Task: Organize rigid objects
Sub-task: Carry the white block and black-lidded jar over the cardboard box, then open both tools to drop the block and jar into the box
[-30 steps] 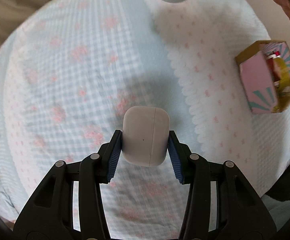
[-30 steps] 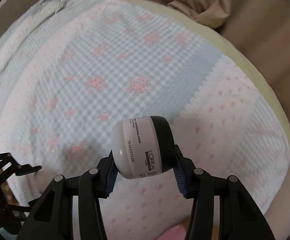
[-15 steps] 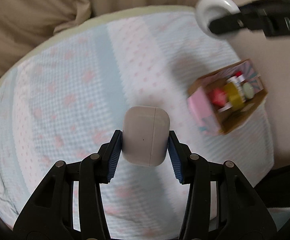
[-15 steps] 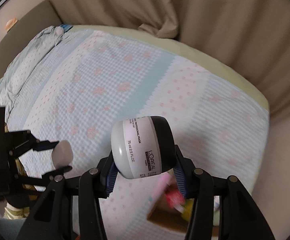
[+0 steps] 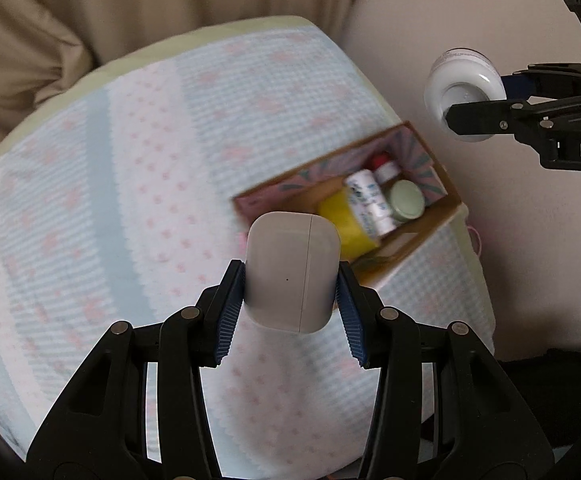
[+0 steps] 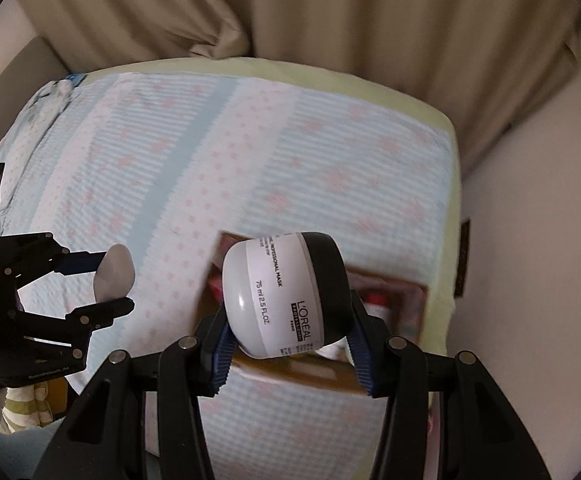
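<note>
Above the bed (image 5: 138, 184), the left gripper (image 5: 290, 300) pinches a white earbud case (image 5: 292, 270) beside the open cardboard box (image 5: 430, 236) of small containers, while the right gripper (image 6: 290, 320) clamps a black-lidded cream jar (image 6: 286, 294) over that box.

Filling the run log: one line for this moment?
left gripper: earbud case | right gripper: mask jar | box: open
</note>
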`<state>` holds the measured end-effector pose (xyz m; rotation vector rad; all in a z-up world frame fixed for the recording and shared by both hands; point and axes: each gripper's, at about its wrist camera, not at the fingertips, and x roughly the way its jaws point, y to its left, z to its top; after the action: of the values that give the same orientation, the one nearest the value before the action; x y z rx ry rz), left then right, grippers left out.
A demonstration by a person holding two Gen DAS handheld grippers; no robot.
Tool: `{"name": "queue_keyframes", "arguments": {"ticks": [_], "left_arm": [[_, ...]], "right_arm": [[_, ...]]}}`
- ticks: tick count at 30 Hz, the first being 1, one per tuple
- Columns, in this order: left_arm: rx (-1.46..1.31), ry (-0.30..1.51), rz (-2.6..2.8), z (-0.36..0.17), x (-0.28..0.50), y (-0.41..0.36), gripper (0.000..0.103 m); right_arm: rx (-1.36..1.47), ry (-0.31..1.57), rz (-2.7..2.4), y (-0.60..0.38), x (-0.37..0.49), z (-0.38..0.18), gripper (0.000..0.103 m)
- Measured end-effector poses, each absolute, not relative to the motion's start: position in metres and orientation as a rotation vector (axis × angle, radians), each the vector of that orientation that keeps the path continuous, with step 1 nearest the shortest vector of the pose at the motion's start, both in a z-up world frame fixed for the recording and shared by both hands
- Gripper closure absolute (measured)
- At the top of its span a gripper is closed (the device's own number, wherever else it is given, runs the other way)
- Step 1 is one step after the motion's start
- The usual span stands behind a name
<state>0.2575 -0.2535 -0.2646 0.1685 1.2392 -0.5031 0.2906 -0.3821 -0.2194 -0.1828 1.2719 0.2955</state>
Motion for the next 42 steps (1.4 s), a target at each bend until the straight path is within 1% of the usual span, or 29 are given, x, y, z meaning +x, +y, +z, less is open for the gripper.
{"name": "queue_keyframes", "arguments": {"ticks": [4,10,16,20,25,29,32,33,34,35,36,37,38,41,42], "left_arm": [[0.167,1.279,-0.524,-0.289,0.259,-0.289,0.061],[0.206,1.347,-0.527,-0.335,0.266,-0.324,0.061],[0.262,1.408,-0.51,-0.38,0.271,-0.337,0.061],[0.322,1.429,-0.497,-0.401,0.269,-0.337,0.061],[0.366,1.443,-0.49,-0.413,0.269,-0.338,0.061],[0.403,1.444,-0.486,-0.419,0.27,-0.34,0.061],[0.451,1.412,-0.499,-0.416,0.268,-0.346,0.061],[0.466,1.397,-0.499,-0.414,0.267,-0.348,0.058],[0.477,1.386,-0.502,-0.412,0.266,-0.351,0.05],[0.479,1.385,-0.514,-0.41,0.265,-0.353,0.021],[0.479,1.384,-0.526,-0.408,0.263,-0.354,0.002],[0.482,1.368,-0.526,-0.406,0.262,-0.354,0.0],[0.487,1.359,-0.527,-0.406,0.26,-0.354,0.0],[0.486,1.365,-0.531,-0.409,0.257,-0.351,0.0],[0.479,1.371,-0.534,-0.41,0.257,-0.349,0.0]], "right_arm": [[-0.148,1.302,0.26,-0.424,0.286,-0.24,0.057],[-0.125,1.355,0.229,-0.459,0.29,-0.284,0.057],[-0.098,1.424,0.233,-0.477,0.308,-0.346,0.057],[-0.076,1.463,0.242,-0.48,0.319,-0.381,0.057],[-0.037,1.495,0.265,-0.475,0.332,-0.409,0.057],[-0.007,1.51,0.305,-0.467,0.342,-0.416,0.057],[0.009,1.509,0.346,-0.458,0.35,-0.419,0.056],[0.013,1.511,0.363,-0.454,0.353,-0.421,0.056],[0.019,1.513,0.383,-0.45,0.354,-0.421,0.053],[0.026,1.513,0.404,-0.447,0.355,-0.421,0.047],[0.016,1.509,0.403,-0.445,0.356,-0.42,0.023],[-0.006,1.497,0.393,-0.443,0.356,-0.418,0.004],[-0.038,1.469,0.373,-0.442,0.354,-0.413,0.0],[-0.046,1.452,0.336,-0.447,0.35,-0.405,0.0],[-0.023,1.473,0.344,-0.449,0.347,-0.407,0.0]]}}
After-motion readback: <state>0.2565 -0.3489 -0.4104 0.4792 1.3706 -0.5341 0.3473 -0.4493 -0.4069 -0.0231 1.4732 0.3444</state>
